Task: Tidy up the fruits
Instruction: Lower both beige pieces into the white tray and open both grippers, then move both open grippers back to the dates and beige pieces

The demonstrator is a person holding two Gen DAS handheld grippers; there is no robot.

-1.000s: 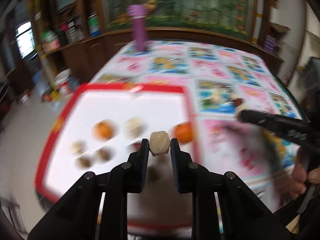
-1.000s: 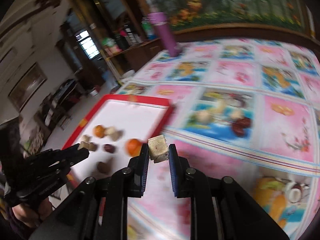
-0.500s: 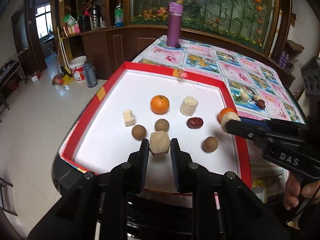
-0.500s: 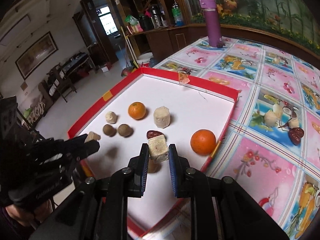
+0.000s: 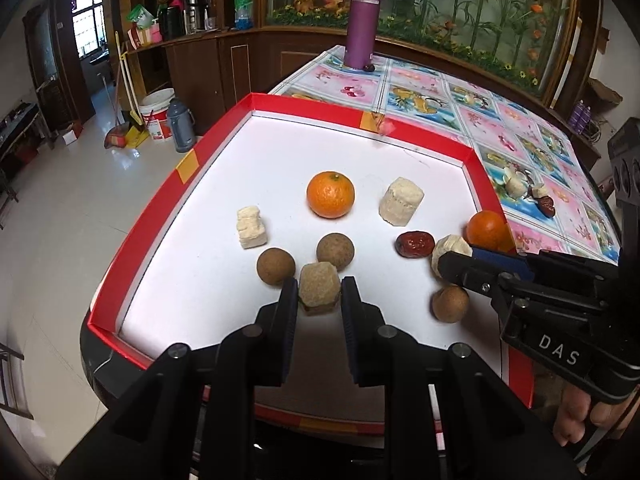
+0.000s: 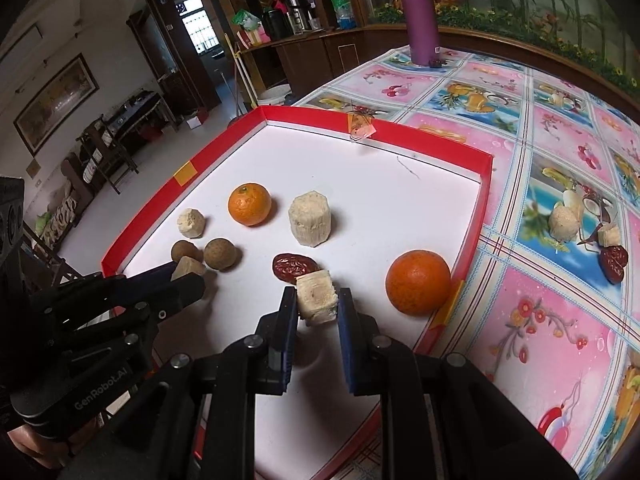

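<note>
A red-rimmed white tray [image 5: 188, 166] [image 6: 486, 168] holds two oranges [image 5: 330, 194] [image 6: 418, 282], a red date [image 5: 414, 244] [image 6: 294, 267], brown round longans [image 5: 335, 251] [image 6: 219, 254] and pale sugarcane chunks [image 5: 401, 206] [image 6: 310, 220]. My left gripper [image 5: 319, 294] is shut on a tan sugarcane chunk [image 5: 319, 289] low over the tray's front. My right gripper [image 6: 318, 300] is shut on a pale sugarcane chunk [image 6: 317, 297] beside the date. Each gripper shows in the other's view.
A purple bottle [image 5: 362, 20] [image 6: 420, 12] stands at the table's far end. More sugarcane pieces and a date [image 6: 614, 262] lie on the flowered tablecloth [image 6: 552, 320] right of the tray. Floor and cabinets lie to the left.
Both grippers have come in over the tray and lowered toward its floor, each still holding its chunk. The right gripper has moved left, close to the date.
</note>
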